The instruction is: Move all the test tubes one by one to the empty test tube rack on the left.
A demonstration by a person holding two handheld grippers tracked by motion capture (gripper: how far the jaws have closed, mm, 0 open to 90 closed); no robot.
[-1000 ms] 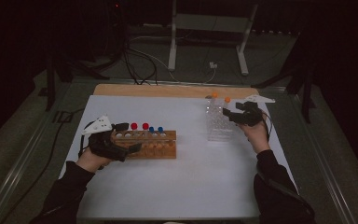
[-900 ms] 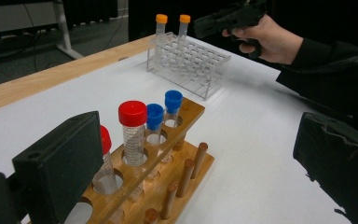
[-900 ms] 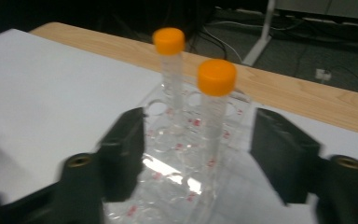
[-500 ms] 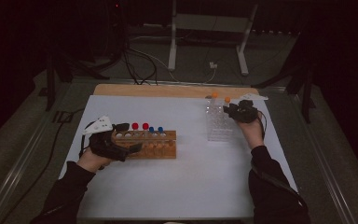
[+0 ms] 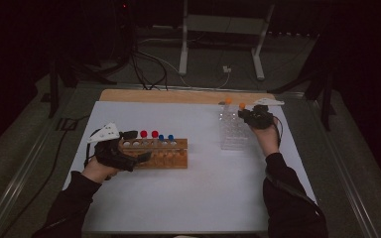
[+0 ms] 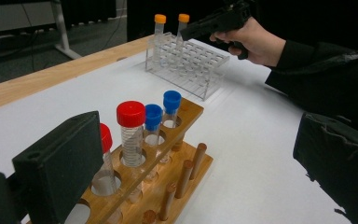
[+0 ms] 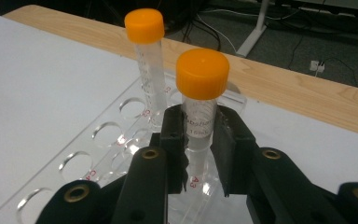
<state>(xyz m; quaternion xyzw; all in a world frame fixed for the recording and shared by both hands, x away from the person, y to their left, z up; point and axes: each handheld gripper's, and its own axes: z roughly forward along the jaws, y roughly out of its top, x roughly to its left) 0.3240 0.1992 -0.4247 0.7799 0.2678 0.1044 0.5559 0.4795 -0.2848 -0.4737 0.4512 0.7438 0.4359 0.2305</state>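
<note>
Presently: right gripper (image 7: 199, 140) just clamped on orange-capped tube (image 7: 200, 100), seated in clear rack (image 5: 233, 134) near table's far right corner. Not lifted yet. Left gripper (image 5: 129, 151) straddling wooden rack (image 5: 171, 157), grip unclear.

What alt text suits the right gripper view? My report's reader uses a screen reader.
The right gripper has closed its black fingers on a clear plastic tube with an orange screw cap, standing in a clear acrylic rack. A second orange-capped tube stands behind it.
</note>
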